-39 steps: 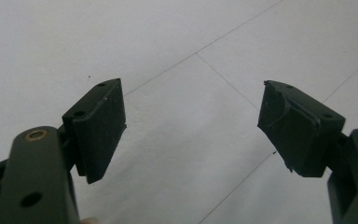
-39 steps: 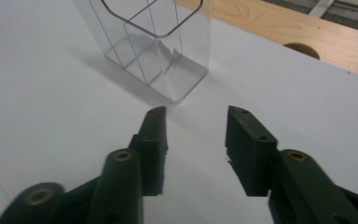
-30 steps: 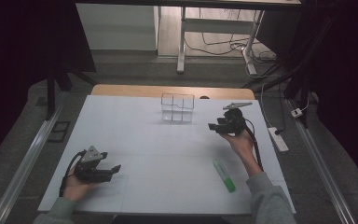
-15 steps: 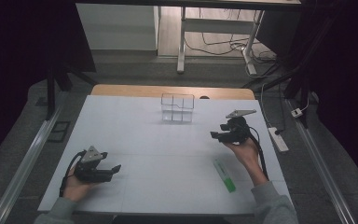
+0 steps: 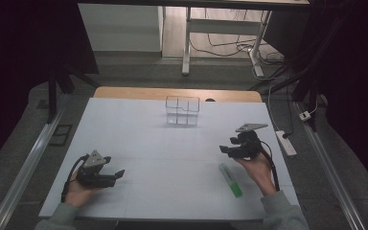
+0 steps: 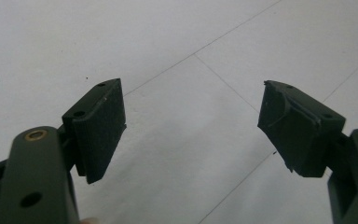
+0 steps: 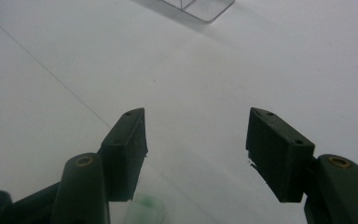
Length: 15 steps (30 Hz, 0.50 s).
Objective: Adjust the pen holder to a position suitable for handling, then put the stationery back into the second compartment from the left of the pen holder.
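Observation:
A green marker pen [image 5: 230,179] lies on the white table near the front right. Its end [image 7: 144,210] peeks in at the bottom of the right gripper view, below the left jaw. My right gripper [image 5: 225,150] hovers just behind the pen, open and empty [image 7: 193,140]. A clear wire-edged box [image 5: 182,110] stands at the middle back of the table, and its corner [image 7: 200,9] appears at the top of the right gripper view. My left gripper [image 5: 116,175] rests low at the front left, open [image 6: 191,121] over bare table.
The white table top [image 5: 172,153] has faint seam lines. A wooden strip [image 5: 124,92] runs along its far edge. A power strip [image 5: 285,142] and cables lie off the table's right side. Metal rails flank both sides.
My right gripper has pulled back from near the clear box toward the front right, ending just behind the green pen. The left gripper has stayed in place.

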Available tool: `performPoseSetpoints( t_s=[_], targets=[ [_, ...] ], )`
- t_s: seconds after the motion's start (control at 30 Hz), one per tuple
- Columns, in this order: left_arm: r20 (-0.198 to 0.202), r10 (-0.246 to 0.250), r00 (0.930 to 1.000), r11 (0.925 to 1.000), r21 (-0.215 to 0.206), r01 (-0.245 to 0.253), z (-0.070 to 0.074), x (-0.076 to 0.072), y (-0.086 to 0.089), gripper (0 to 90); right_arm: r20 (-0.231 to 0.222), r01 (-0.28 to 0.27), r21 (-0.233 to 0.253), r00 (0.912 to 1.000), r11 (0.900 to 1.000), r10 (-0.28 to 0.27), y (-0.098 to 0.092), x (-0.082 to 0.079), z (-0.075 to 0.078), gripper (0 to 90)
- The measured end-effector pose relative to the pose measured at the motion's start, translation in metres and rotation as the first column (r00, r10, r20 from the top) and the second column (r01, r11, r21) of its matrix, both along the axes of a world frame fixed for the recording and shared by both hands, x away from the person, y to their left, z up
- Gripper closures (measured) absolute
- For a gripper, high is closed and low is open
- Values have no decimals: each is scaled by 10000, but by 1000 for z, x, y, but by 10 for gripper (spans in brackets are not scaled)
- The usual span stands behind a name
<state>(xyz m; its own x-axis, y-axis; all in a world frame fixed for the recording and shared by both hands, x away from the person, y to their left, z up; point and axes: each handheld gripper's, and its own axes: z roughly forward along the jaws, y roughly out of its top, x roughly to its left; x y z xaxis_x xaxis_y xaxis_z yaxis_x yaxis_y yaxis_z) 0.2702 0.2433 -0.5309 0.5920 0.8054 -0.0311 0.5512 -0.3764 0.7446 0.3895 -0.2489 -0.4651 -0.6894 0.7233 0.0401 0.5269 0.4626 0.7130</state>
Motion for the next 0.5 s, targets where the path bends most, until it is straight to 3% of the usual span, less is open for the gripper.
performPoseSetpoints(
  t_s=[0.5],
  targets=[
    [67, 10, 10000, 10000, 2, -10, 1, -1, 0, 228, -205, 91, -60, 9997, 9999, -93, -11, -29, 2, 366]
  ],
)
